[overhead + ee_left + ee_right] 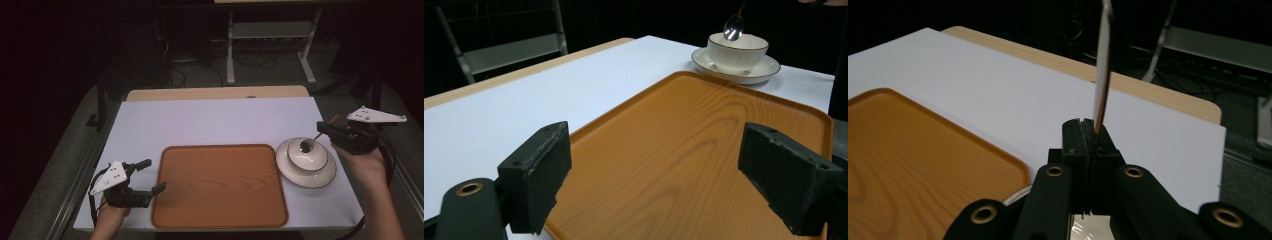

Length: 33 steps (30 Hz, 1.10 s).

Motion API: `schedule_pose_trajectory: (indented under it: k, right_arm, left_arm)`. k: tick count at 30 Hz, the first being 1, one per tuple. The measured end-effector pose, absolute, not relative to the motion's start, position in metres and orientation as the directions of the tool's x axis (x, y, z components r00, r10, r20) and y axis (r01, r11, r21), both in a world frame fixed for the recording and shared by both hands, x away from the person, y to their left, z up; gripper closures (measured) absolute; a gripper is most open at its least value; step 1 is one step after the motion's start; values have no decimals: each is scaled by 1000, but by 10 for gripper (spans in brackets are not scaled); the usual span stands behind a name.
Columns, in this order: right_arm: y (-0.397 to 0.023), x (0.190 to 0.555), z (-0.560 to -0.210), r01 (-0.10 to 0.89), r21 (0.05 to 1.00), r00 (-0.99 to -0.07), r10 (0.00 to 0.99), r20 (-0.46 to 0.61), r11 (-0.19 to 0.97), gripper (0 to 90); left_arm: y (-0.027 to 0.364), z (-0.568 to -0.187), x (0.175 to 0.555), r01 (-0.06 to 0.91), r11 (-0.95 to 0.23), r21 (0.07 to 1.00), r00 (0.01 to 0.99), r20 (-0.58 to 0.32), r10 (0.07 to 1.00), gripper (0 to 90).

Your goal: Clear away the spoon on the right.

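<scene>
A white ribbed bowl (306, 156) sits on a white saucer (327, 172) at the right of the table. My right gripper (323, 128) is beside and slightly above it, shut on the handle of a metal spoon (315, 136). The spoon's head hangs over the bowl's opening (733, 26). In the right gripper view the thin handle (1103, 65) rises from the closed jaws (1087, 131). My left gripper (154, 175) rests open at the left edge of a brown wooden tray (220, 185). Nothing but the bare tray surface (704, 150) lies between its jaws (654, 175).
The table has a white cover (210, 120) with a wooden strip (215, 92) along its far edge. Behind it on the dark floor are a metal stand (270, 35) and loose cables. The saucer lies close to the table's right edge.
</scene>
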State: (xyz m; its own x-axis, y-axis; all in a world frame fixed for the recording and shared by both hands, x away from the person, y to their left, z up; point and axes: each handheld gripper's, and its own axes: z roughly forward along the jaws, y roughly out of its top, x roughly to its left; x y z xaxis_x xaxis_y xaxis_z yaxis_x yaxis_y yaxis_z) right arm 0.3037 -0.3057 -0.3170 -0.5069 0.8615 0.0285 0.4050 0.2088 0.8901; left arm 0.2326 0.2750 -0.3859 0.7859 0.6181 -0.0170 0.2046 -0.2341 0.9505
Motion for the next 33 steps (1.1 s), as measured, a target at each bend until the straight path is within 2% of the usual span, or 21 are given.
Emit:
schedule_pose_trajectory:
  k: [18, 33]
  right_arm:
    - [-267, 296, -307, 375, 896, -621, 782, 53, 237, 881]
    - [-227, 298, -333, 401, 849, -703, 709, 46, 343, 881]
  left_arm:
    - [277, -386, 233, 208, -226, 951, 782, -23, 622, 136]
    - [276, -386, 232, 206, -230, 951, 786, -20, 618, 136]
